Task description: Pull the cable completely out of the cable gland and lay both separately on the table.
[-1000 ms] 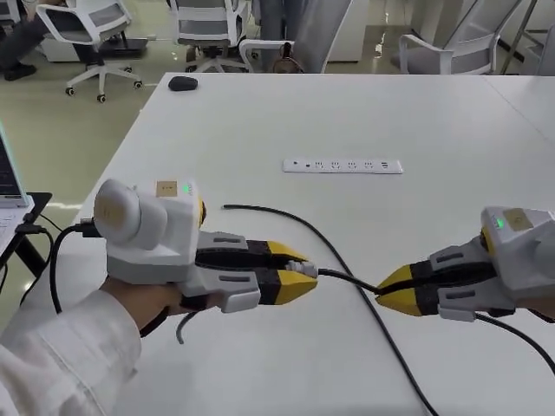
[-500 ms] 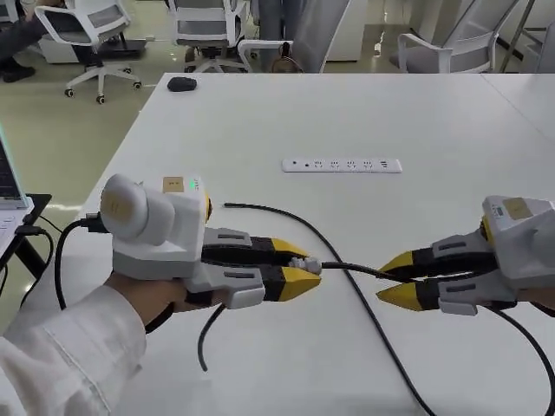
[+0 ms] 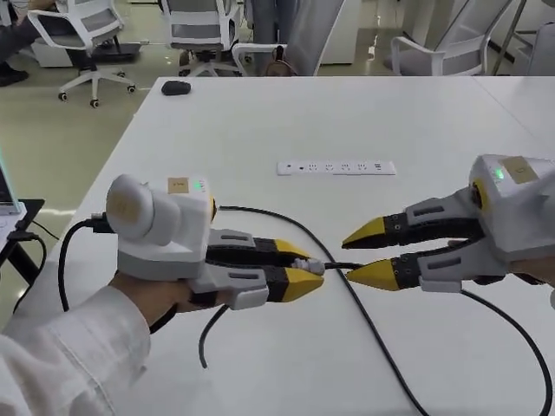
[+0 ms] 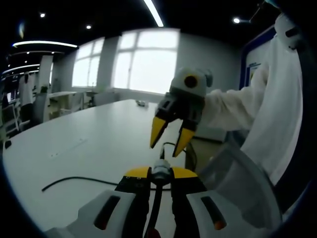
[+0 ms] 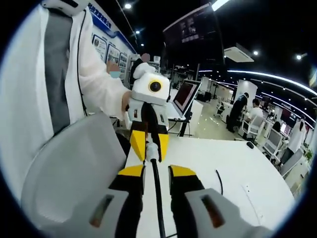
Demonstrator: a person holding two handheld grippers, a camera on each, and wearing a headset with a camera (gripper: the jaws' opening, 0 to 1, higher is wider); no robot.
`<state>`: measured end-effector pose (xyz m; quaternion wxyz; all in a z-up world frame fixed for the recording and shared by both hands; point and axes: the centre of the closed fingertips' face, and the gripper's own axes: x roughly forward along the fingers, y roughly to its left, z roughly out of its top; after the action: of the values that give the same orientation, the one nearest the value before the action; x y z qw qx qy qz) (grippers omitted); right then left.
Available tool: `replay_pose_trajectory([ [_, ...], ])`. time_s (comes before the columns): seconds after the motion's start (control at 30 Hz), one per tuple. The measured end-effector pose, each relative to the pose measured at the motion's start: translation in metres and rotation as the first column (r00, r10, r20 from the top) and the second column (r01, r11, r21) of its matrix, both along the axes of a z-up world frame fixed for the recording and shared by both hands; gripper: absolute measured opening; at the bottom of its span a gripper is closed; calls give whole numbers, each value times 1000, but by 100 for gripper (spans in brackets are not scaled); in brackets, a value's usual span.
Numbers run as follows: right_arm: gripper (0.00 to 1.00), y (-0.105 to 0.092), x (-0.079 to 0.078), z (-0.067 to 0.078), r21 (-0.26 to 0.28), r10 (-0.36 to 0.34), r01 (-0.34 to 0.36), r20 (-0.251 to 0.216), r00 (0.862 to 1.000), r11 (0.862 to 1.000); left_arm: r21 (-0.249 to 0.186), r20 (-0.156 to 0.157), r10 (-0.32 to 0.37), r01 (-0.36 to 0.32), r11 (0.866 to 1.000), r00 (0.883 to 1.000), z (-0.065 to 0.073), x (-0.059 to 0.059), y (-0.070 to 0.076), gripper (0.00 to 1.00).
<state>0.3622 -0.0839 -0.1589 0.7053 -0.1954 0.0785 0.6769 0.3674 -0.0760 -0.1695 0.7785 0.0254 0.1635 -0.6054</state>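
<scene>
Black and thin, the cable (image 3: 341, 265) is passing through the small pale cable gland (image 4: 162, 170), which the left gripper (image 3: 310, 269) is clamping between its closed yellow tips just above the table (image 3: 260, 121), probably to anchor it against a pull. The right gripper (image 3: 357, 254) is gaping wide with nothing in its hold, its jaws straddling the cable just beside the gland, apparently lining up a bite. The cable is not yet out, its loose tail drooping below the left gripper toward the table.
</scene>
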Motion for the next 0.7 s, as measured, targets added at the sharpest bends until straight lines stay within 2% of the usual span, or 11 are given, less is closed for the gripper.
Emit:
replay_pose_trajectory([
  [0.2, 5, -1, -2, -11, -7, 14, -14, -16, 1000, 1000, -3, 5, -10, 10, 1000, 1000, 2, -2, -2, 16],
  [0.47, 4, -2, -3, -13, 21, 18, -18, -22, 1000, 1000, 2, 5, -12, 12, 1000, 1000, 1, -2, -3, 16],
  [0.7, 3, -6, -2, -17, 9, 14, -14, -19, 1000, 1000, 6, 3, -13, 13, 1000, 1000, -1, -3, -2, 16],
])
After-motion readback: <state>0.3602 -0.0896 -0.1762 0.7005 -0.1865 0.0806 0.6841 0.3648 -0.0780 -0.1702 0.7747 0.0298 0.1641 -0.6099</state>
